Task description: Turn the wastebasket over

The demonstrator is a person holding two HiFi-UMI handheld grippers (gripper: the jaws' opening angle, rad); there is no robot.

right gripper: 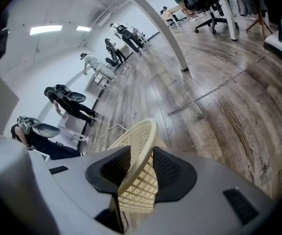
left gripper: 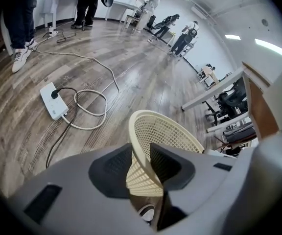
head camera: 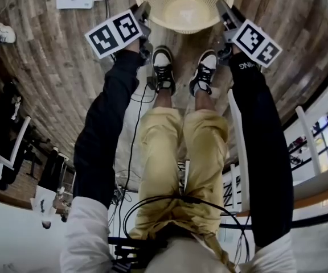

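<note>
The cream mesh wastebasket (head camera: 184,7) shows at the top of the head view, mouth upward, just beyond the person's shoes. My left gripper (head camera: 143,10) holds its left rim and my right gripper (head camera: 224,7) its right rim. In the left gripper view the basket's wall (left gripper: 168,131) runs between the dark pads of my left gripper (left gripper: 141,155), which press on it. The right gripper view shows the same: the rim (right gripper: 133,141) is pinched between the pads of my right gripper (right gripper: 142,163). The basket looks tilted in both gripper views.
A white power strip (head camera: 76,0) with a looped cable (left gripper: 89,109) lies on the wooden floor left of the basket. The person's shoes (head camera: 163,67) stand right behind it. Desks, office chairs (left gripper: 229,102) and several people stand farther off.
</note>
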